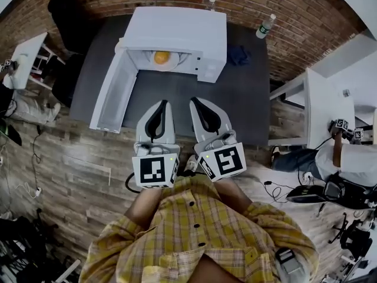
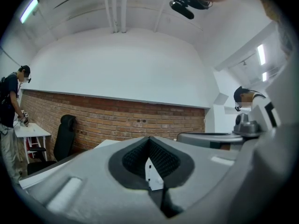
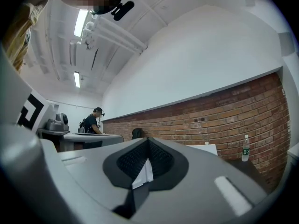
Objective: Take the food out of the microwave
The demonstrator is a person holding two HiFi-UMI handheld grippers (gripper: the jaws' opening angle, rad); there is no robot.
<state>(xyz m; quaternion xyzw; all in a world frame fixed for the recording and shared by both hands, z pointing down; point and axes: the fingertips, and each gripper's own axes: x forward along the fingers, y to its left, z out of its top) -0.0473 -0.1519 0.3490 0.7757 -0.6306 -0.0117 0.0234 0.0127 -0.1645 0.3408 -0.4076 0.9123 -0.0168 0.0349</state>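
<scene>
Food (image 1: 161,57), orange on a white plate (image 1: 177,62), lies inside the microwave (image 1: 177,31) on the dark desk (image 1: 247,93) in the head view. The door (image 1: 115,90) hangs open toward 7 o'clock. Left tool (image 1: 164,103) and right tool (image 1: 194,99) hover side by side at the microwave's 6 o'clock. Left gripper view: jaws together, nothing between them. Right gripper view: jaws together, also empty.

A dark grey table (image 1: 253,105) stands against a brick wall (image 1: 294,10). A crumpled blue cloth (image 1: 238,55) lies on it at one o'clock, with a plastic water bottle (image 1: 266,26) beyond the cloth at the table's far corner. A black office chair (image 1: 65,19) stands at eleven o'clock, and a white side table (image 1: 321,105) at three.
</scene>
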